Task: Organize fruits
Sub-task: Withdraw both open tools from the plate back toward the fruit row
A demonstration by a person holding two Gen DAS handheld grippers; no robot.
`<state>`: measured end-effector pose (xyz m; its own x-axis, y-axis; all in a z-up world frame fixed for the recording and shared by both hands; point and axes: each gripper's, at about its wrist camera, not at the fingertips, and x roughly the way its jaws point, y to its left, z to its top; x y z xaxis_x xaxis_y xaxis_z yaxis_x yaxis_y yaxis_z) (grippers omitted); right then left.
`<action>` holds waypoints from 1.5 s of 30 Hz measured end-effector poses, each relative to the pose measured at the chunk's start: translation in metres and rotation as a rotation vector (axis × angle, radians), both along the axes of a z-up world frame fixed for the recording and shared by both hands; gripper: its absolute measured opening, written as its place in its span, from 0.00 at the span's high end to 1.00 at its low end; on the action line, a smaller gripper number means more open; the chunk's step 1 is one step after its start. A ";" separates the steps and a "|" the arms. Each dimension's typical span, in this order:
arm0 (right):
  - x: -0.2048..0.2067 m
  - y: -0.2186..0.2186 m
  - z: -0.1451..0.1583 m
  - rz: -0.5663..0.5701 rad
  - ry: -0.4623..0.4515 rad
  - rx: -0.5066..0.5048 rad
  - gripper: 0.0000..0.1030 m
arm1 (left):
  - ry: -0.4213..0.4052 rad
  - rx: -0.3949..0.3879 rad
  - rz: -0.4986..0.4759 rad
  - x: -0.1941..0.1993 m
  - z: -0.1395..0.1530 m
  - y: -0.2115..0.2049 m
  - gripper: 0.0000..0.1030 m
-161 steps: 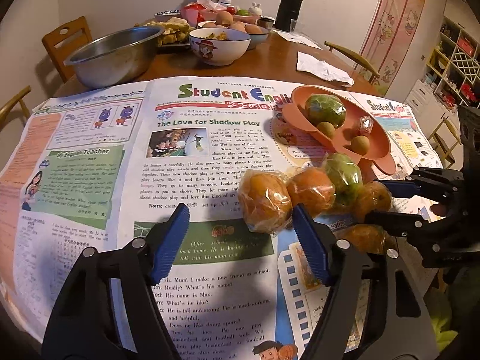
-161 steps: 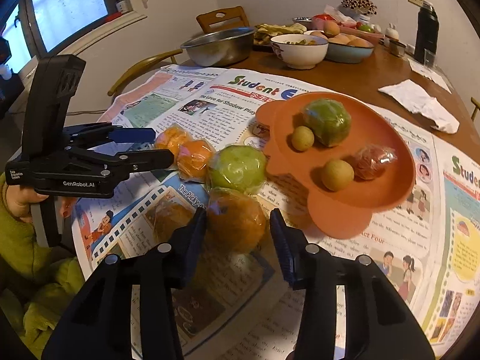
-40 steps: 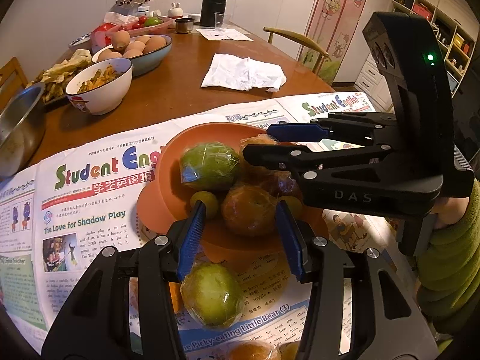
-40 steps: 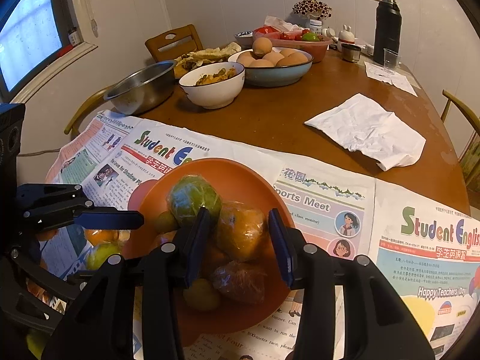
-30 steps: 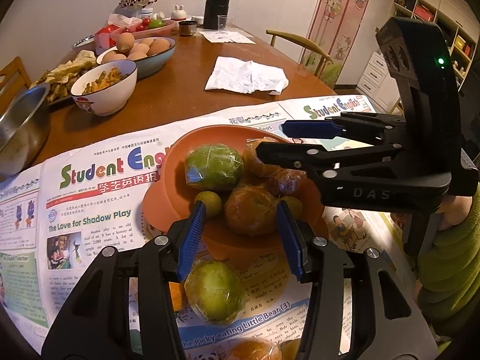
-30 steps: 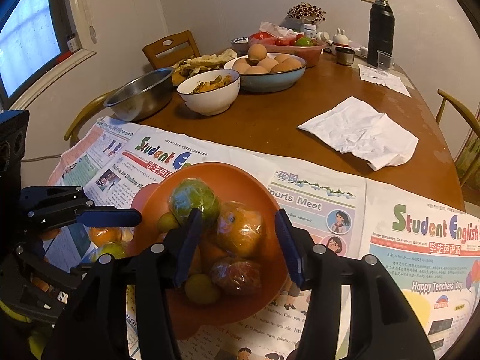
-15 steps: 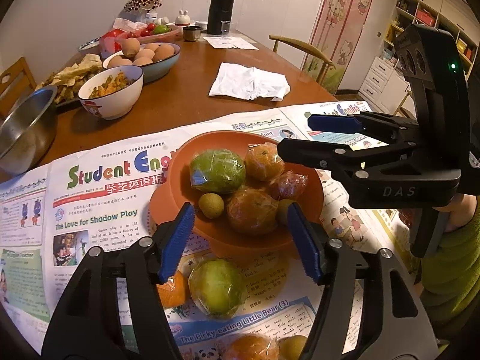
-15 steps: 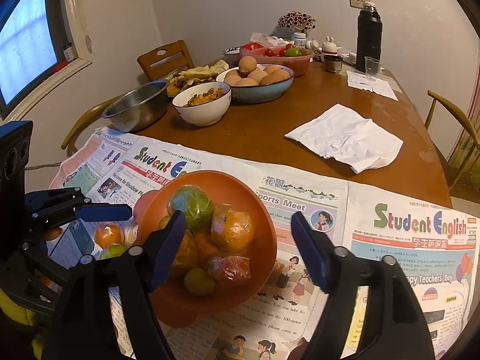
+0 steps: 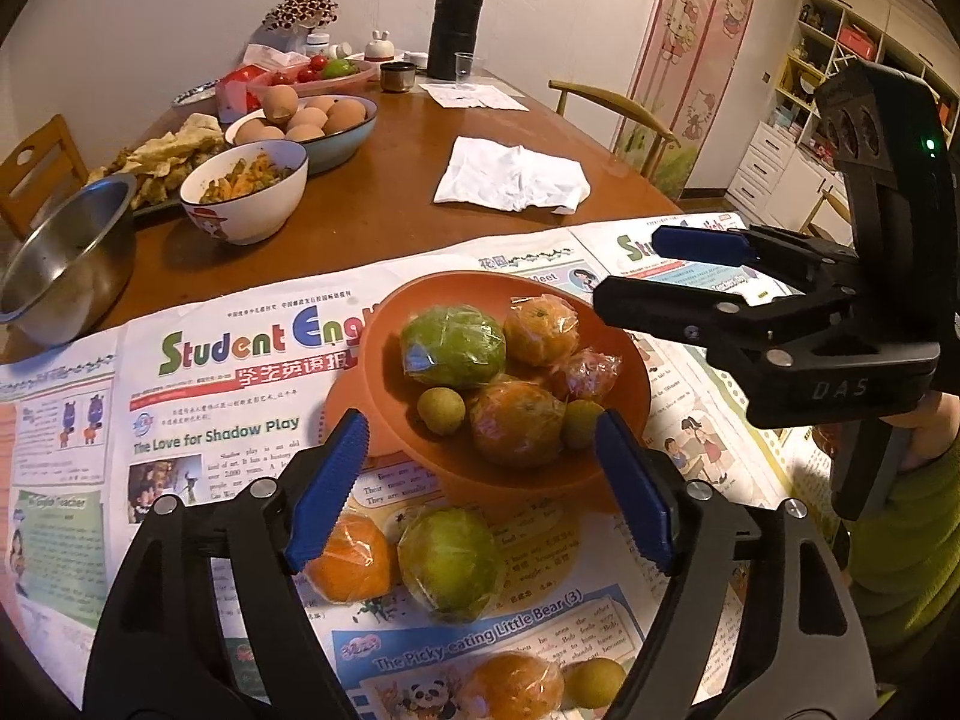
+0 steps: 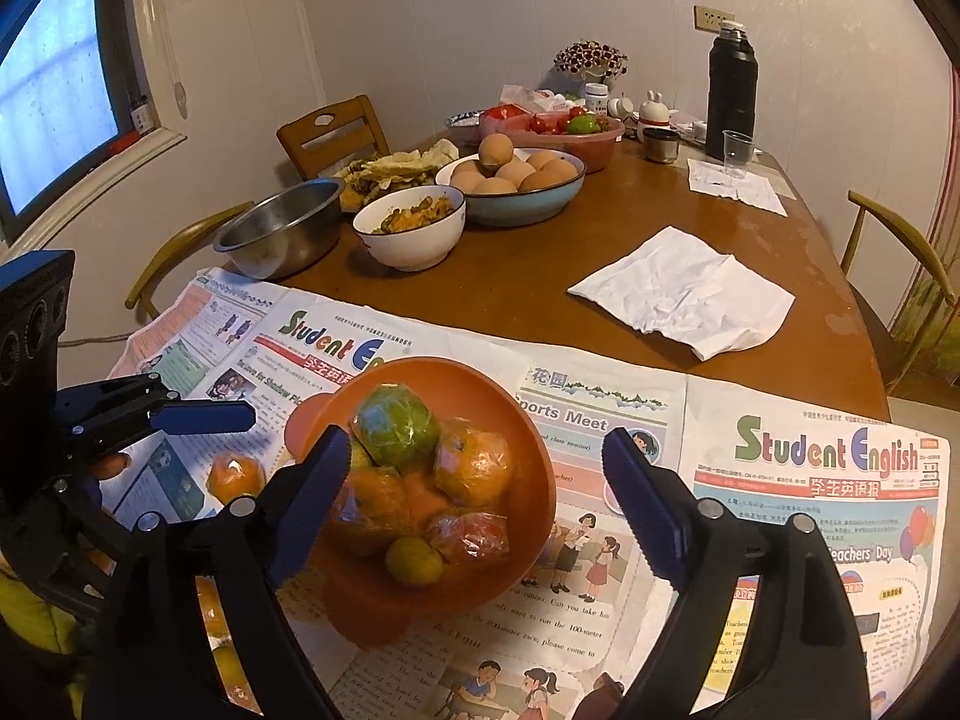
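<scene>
An orange bowl (image 9: 420,306) on newspaper holds several wrapped fruits: a green one (image 9: 453,347), two oranges (image 9: 516,423), a red one (image 9: 585,373) and small yellow-green ones. It also shows in the right wrist view (image 10: 528,480). My left gripper (image 9: 480,489) is open and empty above the bowl's near rim. My right gripper (image 10: 477,504) is open and empty above the bowl; it shows in the left wrist view (image 9: 672,273). On the paper lie a wrapped orange (image 9: 348,558), a green fruit (image 9: 450,564), another orange (image 9: 516,687) and a small fruit (image 9: 594,681).
Farther back on the wooden table (image 9: 384,204) stand a steel bowl (image 9: 60,258), a white bowl of food (image 9: 246,192), a blue bowl of eggs (image 9: 312,123), a black thermos (image 9: 456,18) and a white cloth (image 9: 510,177). Chairs stand around the table.
Both grippers let go of the oranges in the bowl, opened wide and drew back and up from it. The bowl's fruits lie still.
</scene>
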<state>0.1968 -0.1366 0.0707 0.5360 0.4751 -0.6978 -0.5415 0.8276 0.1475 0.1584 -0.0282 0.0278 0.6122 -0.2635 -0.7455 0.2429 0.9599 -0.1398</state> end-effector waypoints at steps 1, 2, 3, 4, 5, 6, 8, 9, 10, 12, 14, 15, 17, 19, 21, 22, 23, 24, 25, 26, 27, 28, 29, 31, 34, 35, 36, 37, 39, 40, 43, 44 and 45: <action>-0.001 0.000 0.001 -0.001 -0.002 0.001 0.16 | -0.002 -0.001 0.002 -0.001 0.001 0.000 0.29; -0.002 -0.001 0.002 0.000 -0.002 0.003 0.16 | -0.004 -0.001 0.004 -0.001 0.001 0.001 0.28; -0.003 -0.001 0.003 -0.002 -0.005 0.004 0.15 | -0.005 0.000 0.008 -0.002 0.002 0.001 0.27; -0.004 -0.001 0.003 -0.004 -0.008 0.003 0.14 | -0.007 0.000 0.010 -0.003 0.003 0.002 0.26; -0.004 -0.002 0.004 -0.006 -0.012 0.003 0.14 | -0.008 -0.001 0.011 -0.003 0.003 0.002 0.25; -0.006 -0.003 0.005 -0.007 -0.016 0.006 0.13 | -0.009 -0.003 0.014 -0.004 0.004 0.003 0.24; -0.008 -0.005 0.008 -0.012 -0.020 0.010 0.12 | -0.014 -0.002 0.018 -0.005 0.005 0.004 0.22; -0.010 -0.006 0.009 -0.016 -0.025 0.012 0.11 | -0.016 -0.002 0.021 -0.006 0.006 0.004 0.21; -0.011 -0.008 0.011 -0.019 -0.028 0.016 0.11 | -0.018 -0.004 0.023 -0.007 0.007 0.005 0.20; -0.015 -0.010 0.013 -0.020 -0.034 0.021 0.09 | -0.023 -0.004 0.027 -0.009 0.009 0.005 0.18; -0.019 -0.011 0.016 -0.019 -0.042 0.027 0.09 | -0.028 -0.007 0.029 -0.011 0.010 0.006 0.16; -0.020 -0.012 0.017 -0.020 -0.044 0.031 0.09 | -0.031 -0.006 0.034 -0.012 0.012 0.007 0.15; -0.023 -0.012 0.020 -0.020 -0.049 0.035 0.08 | -0.036 -0.010 0.037 -0.013 0.013 0.008 0.14; -0.028 -0.014 0.022 -0.021 -0.057 0.038 0.07 | -0.041 -0.009 0.044 -0.015 0.015 0.010 0.12; -0.031 -0.015 0.024 -0.022 -0.062 0.045 0.06 | -0.044 -0.009 0.050 -0.017 0.016 0.011 0.11; -0.033 -0.015 0.025 -0.022 -0.064 0.047 0.06 | -0.046 -0.009 0.054 -0.018 0.016 0.012 0.10; -0.034 -0.015 0.026 -0.021 -0.067 0.049 0.06 | -0.047 -0.008 0.056 -0.019 0.017 0.013 0.10; -0.036 -0.015 0.027 -0.021 -0.070 0.049 0.06 | -0.049 -0.008 0.062 -0.020 0.017 0.014 0.10; -0.037 -0.016 0.028 -0.021 -0.072 0.049 0.05 | -0.051 -0.009 0.067 -0.021 0.017 0.015 0.10; -0.039 -0.016 0.028 -0.021 -0.074 0.048 0.05 | -0.052 -0.009 0.071 -0.022 0.018 0.016 0.10; -0.041 -0.016 0.029 -0.021 -0.077 0.047 0.05 | -0.053 -0.010 0.076 -0.023 0.018 0.017 0.10; -0.043 -0.016 0.030 -0.019 -0.080 0.047 0.05 | -0.055 -0.010 0.079 -0.024 0.019 0.018 0.10; -0.045 -0.015 0.030 -0.017 -0.085 0.045 0.05 | -0.058 -0.005 0.085 -0.025 0.019 0.019 0.10; -0.048 -0.015 0.031 -0.018 -0.094 0.040 0.05 | -0.066 0.002 0.093 -0.027 0.021 0.019 0.10; -0.053 -0.015 0.033 -0.017 -0.101 0.041 0.05 | -0.072 0.003 0.098 -0.031 0.023 0.021 0.10; -0.055 -0.015 0.033 -0.015 -0.104 0.041 0.05 | -0.075 0.005 0.100 -0.032 0.024 0.021 0.10; -0.056 -0.015 0.034 -0.014 -0.106 0.040 0.05 | -0.077 0.006 0.103 -0.033 0.025 0.022 0.10; -0.058 -0.014 0.034 -0.012 -0.108 0.041 0.05 | -0.079 0.004 0.105 -0.034 0.025 0.023 0.10; -0.061 -0.014 0.035 -0.008 -0.110 0.041 0.05 | -0.085 0.009 0.110 -0.037 0.026 0.023 0.10; -0.063 -0.014 0.035 -0.007 -0.112 0.041 0.05 | -0.087 0.011 0.111 -0.038 0.027 0.024 0.10; -0.068 -0.013 0.035 0.000 -0.114 0.041 0.05 | -0.090 0.013 0.118 -0.041 0.028 0.026 0.10; -0.070 -0.012 0.035 0.002 -0.113 0.040 0.05 | -0.090 0.013 0.119 -0.042 0.028 0.026 0.10; -0.071 -0.012 0.034 0.004 -0.113 0.039 0.05 | -0.089 0.014 0.119 -0.043 0.028 0.026 0.10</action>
<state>0.1258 -0.1484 0.1051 0.6082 0.5031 -0.6140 -0.5599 0.8202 0.1174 0.1157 -0.0019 0.0557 0.7026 -0.1753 -0.6897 0.1382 0.9843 -0.1095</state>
